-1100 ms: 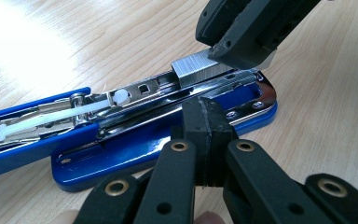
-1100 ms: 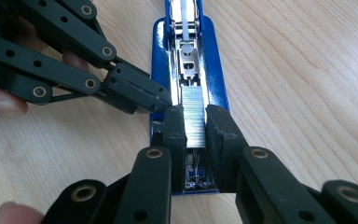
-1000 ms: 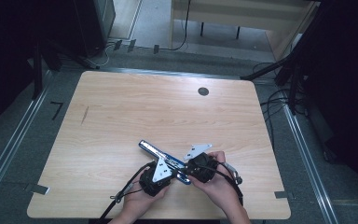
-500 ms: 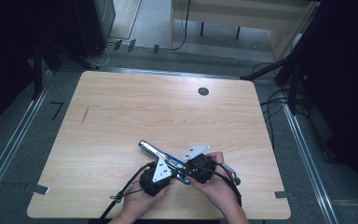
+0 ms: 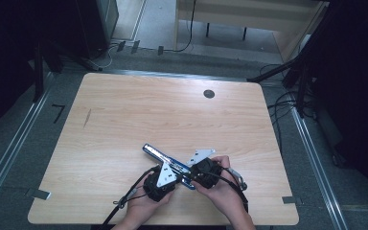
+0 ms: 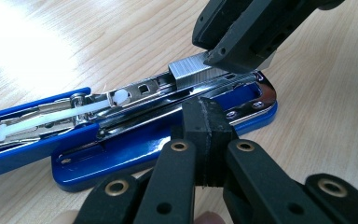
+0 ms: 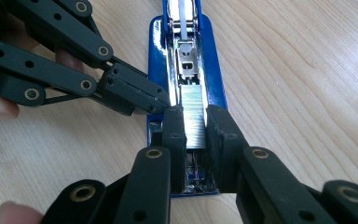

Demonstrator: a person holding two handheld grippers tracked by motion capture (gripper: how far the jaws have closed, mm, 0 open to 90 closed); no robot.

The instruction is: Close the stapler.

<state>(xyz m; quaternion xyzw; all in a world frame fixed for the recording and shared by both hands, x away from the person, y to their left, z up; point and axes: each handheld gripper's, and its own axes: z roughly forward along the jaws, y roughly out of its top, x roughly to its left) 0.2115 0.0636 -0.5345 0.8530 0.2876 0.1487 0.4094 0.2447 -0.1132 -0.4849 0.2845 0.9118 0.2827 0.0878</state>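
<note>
A blue stapler (image 5: 159,156) lies flipped open on the wooden table (image 5: 124,120), near the front edge. Its metal magazine (image 7: 186,60) faces up, with a white pusher rod (image 6: 42,119) along it. My right gripper (image 7: 195,126) is shut on a strip of staples (image 7: 193,109) that sits in the magazine's front end. The same strip of staples (image 6: 191,70) hangs under the right gripper (image 6: 235,44) in the left gripper view. My left gripper (image 6: 209,133) is shut with nothing between its pads, its tip pressed against the stapler's side rail. The left gripper (image 7: 137,95) touches the stapler's left edge.
A black round grommet (image 5: 209,94) is set in the far side of the table, and a short dark mark (image 5: 87,117) lies on the left. Cables trail from both grippers over the front edge. Dark floor, rails and furniture surround the table.
</note>
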